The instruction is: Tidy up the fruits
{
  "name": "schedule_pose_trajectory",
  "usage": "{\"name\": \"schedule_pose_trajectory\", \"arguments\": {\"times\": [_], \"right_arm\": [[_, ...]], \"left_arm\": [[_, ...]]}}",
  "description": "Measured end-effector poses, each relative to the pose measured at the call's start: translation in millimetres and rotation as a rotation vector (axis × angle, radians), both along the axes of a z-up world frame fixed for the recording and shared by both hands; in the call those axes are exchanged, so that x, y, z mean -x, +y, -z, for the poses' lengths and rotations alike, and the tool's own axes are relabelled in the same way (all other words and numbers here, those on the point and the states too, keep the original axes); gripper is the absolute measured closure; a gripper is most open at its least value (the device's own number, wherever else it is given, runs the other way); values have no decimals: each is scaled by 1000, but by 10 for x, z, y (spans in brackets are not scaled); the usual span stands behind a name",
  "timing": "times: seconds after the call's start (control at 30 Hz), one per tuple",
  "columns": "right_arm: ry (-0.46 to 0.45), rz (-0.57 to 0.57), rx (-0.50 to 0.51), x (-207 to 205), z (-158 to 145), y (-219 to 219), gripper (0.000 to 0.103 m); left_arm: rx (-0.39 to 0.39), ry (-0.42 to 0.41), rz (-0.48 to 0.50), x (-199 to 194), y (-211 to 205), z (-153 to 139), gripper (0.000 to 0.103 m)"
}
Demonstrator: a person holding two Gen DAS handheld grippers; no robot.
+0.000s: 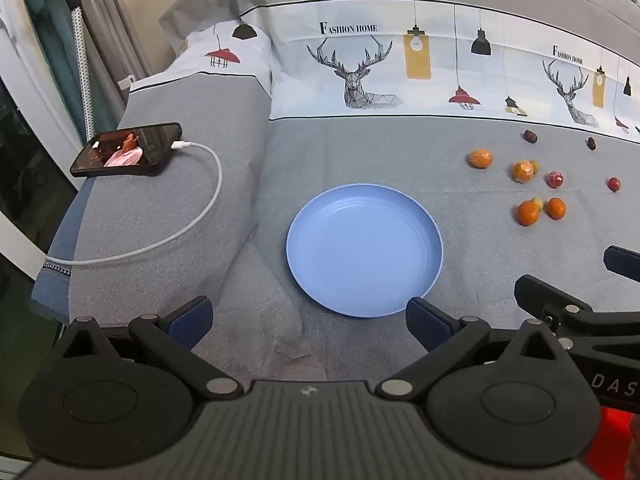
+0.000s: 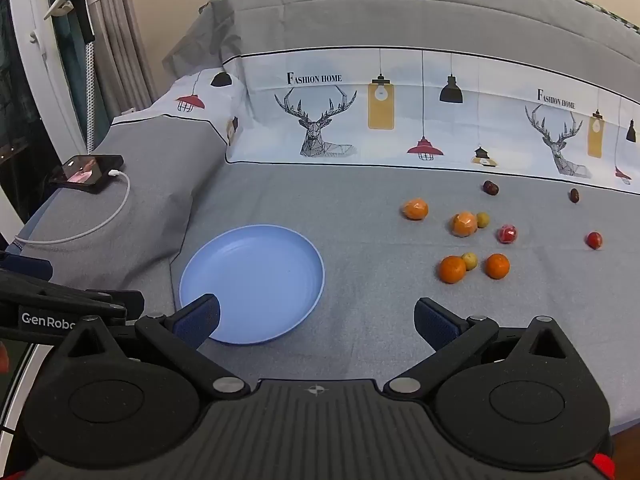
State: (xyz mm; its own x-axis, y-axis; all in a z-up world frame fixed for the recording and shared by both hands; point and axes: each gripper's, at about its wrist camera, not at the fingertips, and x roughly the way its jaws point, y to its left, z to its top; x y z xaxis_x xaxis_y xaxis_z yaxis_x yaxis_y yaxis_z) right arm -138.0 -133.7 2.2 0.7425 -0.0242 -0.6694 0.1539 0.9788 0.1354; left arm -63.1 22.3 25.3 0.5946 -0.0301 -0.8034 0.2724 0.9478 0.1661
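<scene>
Nearest the cameras, the left gripper (image 1: pixel 308 322) is held above the grey bedspread (image 1: pixel 352 148) with its jaws spread wide and nothing between them. Its right fingertip overlaps the near rim of the blue plate (image 1: pixel 364 250) in the left wrist view; contact cannot be determined. The right gripper (image 2: pixel 318 320) is likewise spread wide and holds nothing. Its left fingertip overlaps the near rim of the blue plate (image 2: pixel 252 284) in the right wrist view.

The plate holds no fruit. The bedspread between the plate and the fruit carries no obstruction.

The fruit lies to the right of the plate, well apart from it, directly on the bedspread. Count by type:

1. Bare oranges: two. The left bare orange (image 2: pixel 453 269) touches a small yellow-green fruit (image 2: pixel 469 261); the right bare orange (image 2: pixel 497 266) lies just beside that pair.
2. Wrapped oranges: two, farther back. The right wrapped orange (image 2: pixel 465 224) touches a second yellow-green fruit (image 2: pixel 483 219); the left wrapped orange (image 2: pixel 415 209) lies apart.
3. Small red fruits: two. One wrapped red fruit (image 2: pixel 507 234) and one bare red fruit (image 2: pixel 594 240).
4. Dark dates: two, farthest back, the left date (image 2: pixel 490 187) and the right date (image 2: pixel 575 195).

At far left, a phone (image 1: pixel 126 150) with a lit screen rests on a raised grey fold, with a white cable (image 1: pixel 192 216) plugged in. A printed deer-and-lamp band (image 1: pixel 400 68) runs behind the fruit.
</scene>
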Motion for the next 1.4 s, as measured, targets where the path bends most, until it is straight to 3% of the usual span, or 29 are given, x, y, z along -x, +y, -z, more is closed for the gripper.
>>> {"name": "schedule_pose_trajectory", "arguments": {"times": [0.4, 0.77, 1.4], "right_arm": [[17, 2, -2, 6, -21, 27, 0], [-32, -3, -25, 36, 73, -8, 0], [16, -5, -5, 34, 141, 50, 0]], "left_arm": [[1, 4, -1, 8, 11, 13, 0], [-1, 12, -4, 9, 17, 30, 0], [-3, 14, -4, 10, 40, 57, 0]]}}
